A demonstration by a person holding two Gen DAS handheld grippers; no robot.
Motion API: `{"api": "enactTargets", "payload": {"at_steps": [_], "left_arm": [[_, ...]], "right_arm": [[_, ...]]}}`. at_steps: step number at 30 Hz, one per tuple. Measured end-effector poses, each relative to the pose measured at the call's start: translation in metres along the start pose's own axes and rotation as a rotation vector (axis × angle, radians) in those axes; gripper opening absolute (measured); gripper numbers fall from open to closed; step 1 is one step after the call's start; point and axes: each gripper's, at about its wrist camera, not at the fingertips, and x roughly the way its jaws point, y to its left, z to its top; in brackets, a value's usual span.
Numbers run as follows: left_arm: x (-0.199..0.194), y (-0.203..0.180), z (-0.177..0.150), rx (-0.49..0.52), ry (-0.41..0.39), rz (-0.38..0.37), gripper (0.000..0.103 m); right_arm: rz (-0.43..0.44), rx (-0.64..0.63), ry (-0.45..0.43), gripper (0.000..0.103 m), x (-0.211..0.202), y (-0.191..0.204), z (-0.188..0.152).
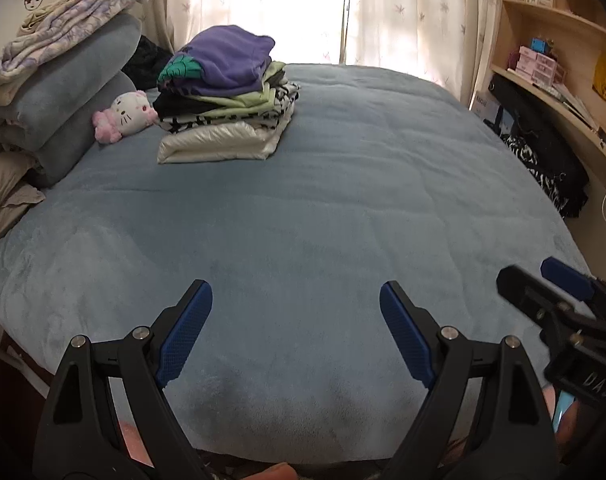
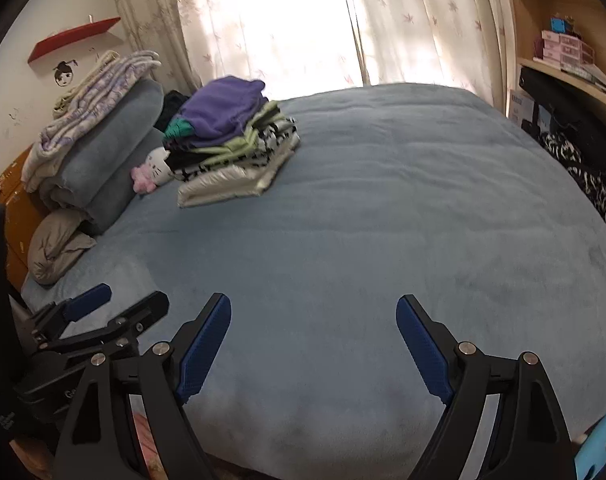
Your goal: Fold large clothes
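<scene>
From the left wrist camera, the left gripper (image 1: 295, 300) stands wide open over the near edge of the plush blue bedspread (image 1: 323, 200), its textured blue pads holding nothing. One stack of folded clothes (image 1: 227, 96), purple fleece on top and shiny white at the bottom, sits far left beside one cat plush (image 1: 123, 116). The right gripper (image 1: 543, 280) shows near right, its lettering too blurred to read.

From the right wrist camera, the right gripper (image 2: 313, 316) is equally wide and empty. The stack (image 2: 231, 144) lies far left.
</scene>
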Motion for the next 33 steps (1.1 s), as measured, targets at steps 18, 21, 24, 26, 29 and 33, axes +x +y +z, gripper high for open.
{"api": "enactTargets", "payload": {"at_steps": [18, 21, 24, 26, 29, 33], "left_arm": [[0.014, 0.002, -0.001, 0.015, 0.030, -0.003, 0.084], [0.018, 0.003, 0.000, 0.008, 0.037, -0.008, 0.084], [0.021, 0.003, 0.000, 0.005, 0.043, -0.005, 0.084], [0.022, 0.003, 0.000, 0.000, 0.046, -0.003, 0.084], [0.023, 0.003, 0.000, -0.001, 0.046, -0.002, 0.084], [0.026, 0.003, 0.001, -0.004, 0.050, 0.000, 0.084]], "right_arm": [[0.024, 0.008, 0.060, 0.089, 0.027, -0.007, 0.009], [0.023, 0.013, 0.063, 0.089, 0.028, -0.006, 0.011], [0.025, 0.010, 0.065, 0.089, 0.029, -0.004, 0.011], [0.026, 0.010, 0.066, 0.089, 0.029, -0.002, 0.011], [0.028, 0.011, 0.069, 0.089, 0.031, -0.002, 0.013], [0.025, 0.013, 0.069, 0.089, 0.031, -0.002, 0.012]]}}
